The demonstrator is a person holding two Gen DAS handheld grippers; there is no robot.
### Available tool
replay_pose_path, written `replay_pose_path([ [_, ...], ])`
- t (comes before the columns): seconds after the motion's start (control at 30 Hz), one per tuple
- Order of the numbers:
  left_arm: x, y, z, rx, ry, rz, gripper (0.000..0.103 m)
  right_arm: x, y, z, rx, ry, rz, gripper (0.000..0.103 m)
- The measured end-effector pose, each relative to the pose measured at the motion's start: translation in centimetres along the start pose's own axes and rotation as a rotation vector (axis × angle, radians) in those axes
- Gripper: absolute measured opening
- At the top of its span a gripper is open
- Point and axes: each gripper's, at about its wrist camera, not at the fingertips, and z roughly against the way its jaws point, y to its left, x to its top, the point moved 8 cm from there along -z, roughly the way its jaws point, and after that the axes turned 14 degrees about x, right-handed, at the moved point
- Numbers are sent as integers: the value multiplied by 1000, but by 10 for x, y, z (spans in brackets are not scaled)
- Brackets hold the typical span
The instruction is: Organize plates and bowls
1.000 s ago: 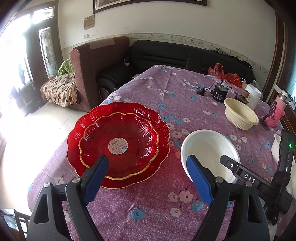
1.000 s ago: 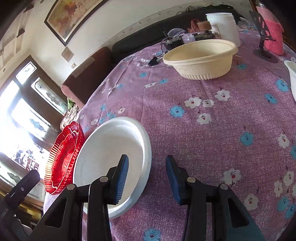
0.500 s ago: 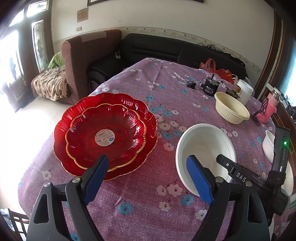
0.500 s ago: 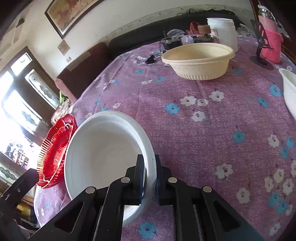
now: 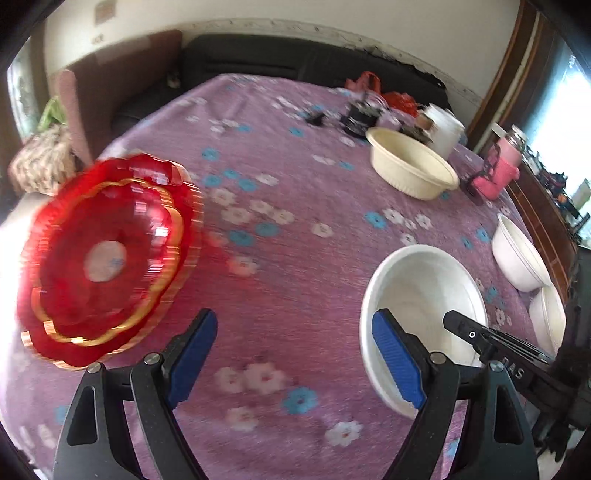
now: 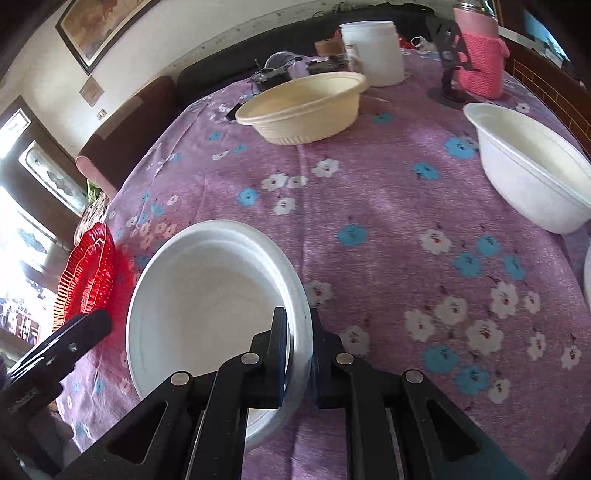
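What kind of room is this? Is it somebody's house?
Most likely a home living room. A black sofa and a brown armchair stand behind a table with a flowered purple tablecloth, and a framed picture hangs on the wall. Red plates and bowls sit on the table.

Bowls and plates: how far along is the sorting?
Done: red plates are nested. In hand: right gripper is clamped on the white bowl rim; left gripper is open, empty. Left: cream bowl and another white bowl stand apart.
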Motion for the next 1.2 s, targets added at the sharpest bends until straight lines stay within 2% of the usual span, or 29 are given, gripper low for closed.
replay_pose_path([
  [0.17,-2,-21,-27,-38,64,-10,84,1,-3,8,3,-31,-8,11],
  [0.27,-5,-28,-36,-67,99,-2,74,1,-3,14,13,-49,-15,13],
  [0.4,-7,-37,-34,-69,88,-19,74,-1,-6,19,25,-65,-33,29],
  [0.43,-7,-39,-34,-70,90,-25,70,-2,-6,19,26,-68,-38,29],
  [0.57,-12,-54,-31,-78,90,-74,48,-6,-8,20,13,-74,-34,29],
  [0.7,-18,-63,-27,-75,82,-103,43,-10,-5,16,11,-66,-25,29],
  [0.83,-18,-65,-27,-87,80,-84,42,-11,-2,13,11,-68,-25,29],
  [0.9,-17,-66,-28,-98,83,-81,41,-12,-2,13,8,-71,-27,22],
  [0.93,-16,-66,-28,-104,83,-80,33,-12,-3,12,5,-73,-28,18],
  [0.97,-17,-68,-27,-110,85,-88,21,-13,-3,12,1,-73,-29,17],
  [1.0,-17,-67,-27,-96,83,-96,16,-14,-3,13,-3,-74,-29,16],
  [1.07,-17,-67,-24,-108,76,-96,13,-14,-5,17,-24,-89,-28,15],
  [1.2,-16,-63,-9,-105,34,-99,12,-16,-4,22,-5,-97,-32,15],
])
